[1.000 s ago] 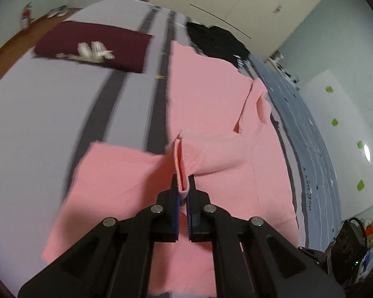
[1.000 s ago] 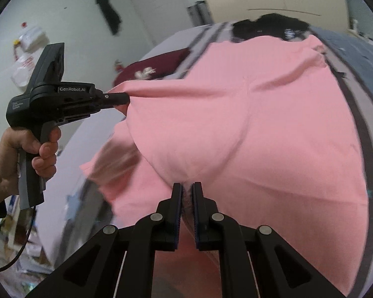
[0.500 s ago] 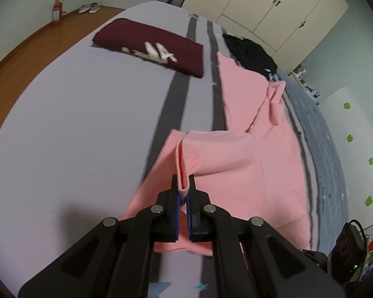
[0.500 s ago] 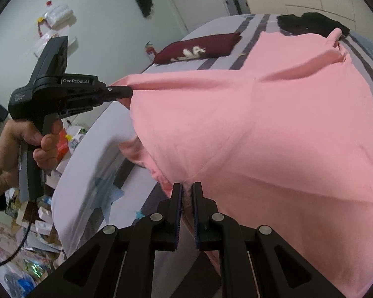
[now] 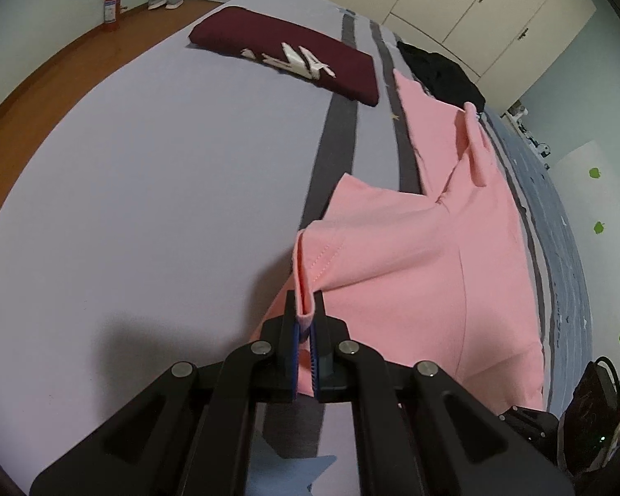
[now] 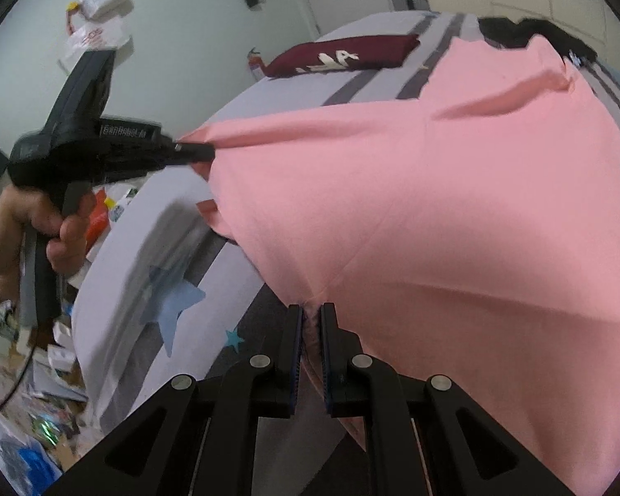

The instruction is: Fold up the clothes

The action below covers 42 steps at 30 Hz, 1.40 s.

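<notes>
left gripper (image 5: 305, 317): clamped on pink shirt (image 5: 413, 248) hem, cloth spreads far-right
right gripper (image 6: 309, 320): pinching shirt's near edge, lifted over bed (image 5: 165, 165)

The bed (image 5: 153, 190) is viewed from close above by the left wrist camera, aimed steeply down along the left tongs (image 5: 304, 322) toward the far edge and the wardrobe (image 5: 475, 12) beyond. From the right wrist camera, a similarly near, downward view is taken over the right tongs (image 6: 310, 322) toward the bed's left edge. Shared by both views are the pink shirt (image 5: 413, 256) and the folded maroon garment (image 5: 285, 51).
</notes>
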Motion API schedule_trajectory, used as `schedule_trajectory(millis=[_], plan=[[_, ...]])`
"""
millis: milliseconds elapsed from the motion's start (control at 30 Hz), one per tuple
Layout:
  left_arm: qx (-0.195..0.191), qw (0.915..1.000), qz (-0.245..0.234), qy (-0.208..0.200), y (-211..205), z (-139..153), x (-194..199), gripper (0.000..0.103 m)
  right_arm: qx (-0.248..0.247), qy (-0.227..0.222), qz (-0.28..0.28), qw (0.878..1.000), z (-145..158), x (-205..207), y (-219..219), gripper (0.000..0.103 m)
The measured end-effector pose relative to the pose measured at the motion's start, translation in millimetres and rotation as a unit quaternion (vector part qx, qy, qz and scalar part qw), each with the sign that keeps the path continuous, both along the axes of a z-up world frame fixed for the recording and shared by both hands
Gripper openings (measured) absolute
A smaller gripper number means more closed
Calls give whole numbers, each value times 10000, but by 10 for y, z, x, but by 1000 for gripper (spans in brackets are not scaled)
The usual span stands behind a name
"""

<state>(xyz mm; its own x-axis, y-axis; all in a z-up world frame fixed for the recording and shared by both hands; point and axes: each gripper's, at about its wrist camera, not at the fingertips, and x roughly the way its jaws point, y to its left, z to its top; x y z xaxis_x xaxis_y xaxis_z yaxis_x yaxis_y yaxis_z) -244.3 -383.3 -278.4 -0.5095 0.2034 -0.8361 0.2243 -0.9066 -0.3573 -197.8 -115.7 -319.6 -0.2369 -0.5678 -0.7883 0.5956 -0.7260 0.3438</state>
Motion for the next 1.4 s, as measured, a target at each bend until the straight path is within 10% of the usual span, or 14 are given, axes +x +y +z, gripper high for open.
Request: schedule_trajectory(millis=[600,1033,1400], plan=[[18,9975,119,-691,-57,-436,52,5,321,111,328,9989,-152,18,-24,8],[-887,9946,258,-466,-108,-110,277,5,345,71,456,9983,-105,15,17,8],[-476,9949,485,-747,-130,-391,1,32,395,162,391,9983,-83,-15,74,8]])
